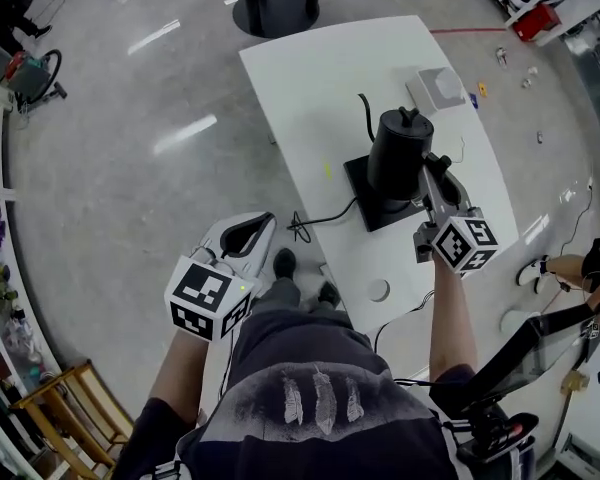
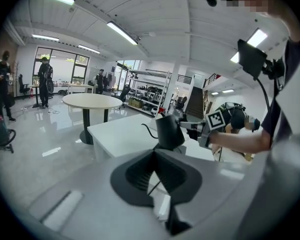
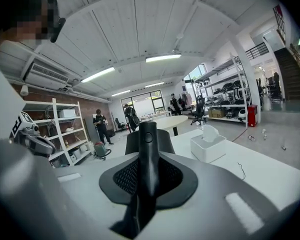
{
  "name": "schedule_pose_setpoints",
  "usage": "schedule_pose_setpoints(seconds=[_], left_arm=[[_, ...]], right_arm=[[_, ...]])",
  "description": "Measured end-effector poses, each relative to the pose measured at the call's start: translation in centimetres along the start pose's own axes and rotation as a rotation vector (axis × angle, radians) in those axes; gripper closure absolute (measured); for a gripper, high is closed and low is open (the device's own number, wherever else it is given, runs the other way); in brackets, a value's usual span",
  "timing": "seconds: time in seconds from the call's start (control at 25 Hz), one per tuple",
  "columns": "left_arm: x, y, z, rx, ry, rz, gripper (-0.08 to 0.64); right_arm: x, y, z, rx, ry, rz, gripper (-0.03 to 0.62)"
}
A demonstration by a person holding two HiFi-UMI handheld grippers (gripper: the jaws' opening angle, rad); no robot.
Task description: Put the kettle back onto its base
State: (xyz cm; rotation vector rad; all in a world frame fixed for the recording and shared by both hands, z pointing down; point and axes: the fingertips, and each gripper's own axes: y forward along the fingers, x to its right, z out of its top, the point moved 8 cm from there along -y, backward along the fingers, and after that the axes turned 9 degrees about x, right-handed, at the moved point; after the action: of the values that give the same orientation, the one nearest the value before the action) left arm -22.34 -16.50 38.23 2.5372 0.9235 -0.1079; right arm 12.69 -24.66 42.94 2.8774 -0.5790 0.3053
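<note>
A black gooseneck kettle (image 1: 398, 153) stands upright over its black square base (image 1: 375, 200) on the white table (image 1: 320, 78). Whether it rests on the base I cannot tell. My right gripper (image 1: 428, 168) is shut on the kettle's handle (image 3: 147, 154), which fills the gap between the pads in the right gripper view. My left gripper (image 1: 255, 230) hangs over the floor, left of the table and well away from the kettle. A narrow gap shows between its pads, with nothing in it. The kettle (image 2: 170, 131) and my right gripper (image 2: 217, 120) also show in the left gripper view.
A white tissue box (image 1: 438, 88) sits on the table beyond the kettle. The base's black cable (image 1: 320, 218) trails off the table's near-left edge. A small round white object (image 1: 378, 290) lies near the front edge. A round table's pedestal (image 1: 273, 8) stands behind; people stand far off.
</note>
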Motion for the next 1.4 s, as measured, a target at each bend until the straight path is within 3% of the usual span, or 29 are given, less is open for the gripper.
schedule_pose_setpoints(seconds=[0.4, 0.64, 1.0, 1.4], left_arm=[[0.4, -0.1, -0.6, -0.022, 0.014, 0.002, 0.559], [1.6, -0.2, -0.7, -0.029, 0.018, -0.002, 0.56], [3.5, 0.1, -0.9, -0.029, 0.037, -0.017, 0.56], [4.4, -0.1, -1.6, -0.033, 0.046, -0.001, 0.56]], right_arm=[[-0.7, -0.4, -1.5, 0.031, -0.062, 0.054, 0.539], [-0.2, -2.5, -3.2, 0.079, -0.027, 0.064, 0.537], [-0.4, -3.8, -5.3, 0.122, -0.092, 0.087, 0.54], [0.5, -4.8, -7.6, 0.075, -0.164, 0.108, 0.546]])
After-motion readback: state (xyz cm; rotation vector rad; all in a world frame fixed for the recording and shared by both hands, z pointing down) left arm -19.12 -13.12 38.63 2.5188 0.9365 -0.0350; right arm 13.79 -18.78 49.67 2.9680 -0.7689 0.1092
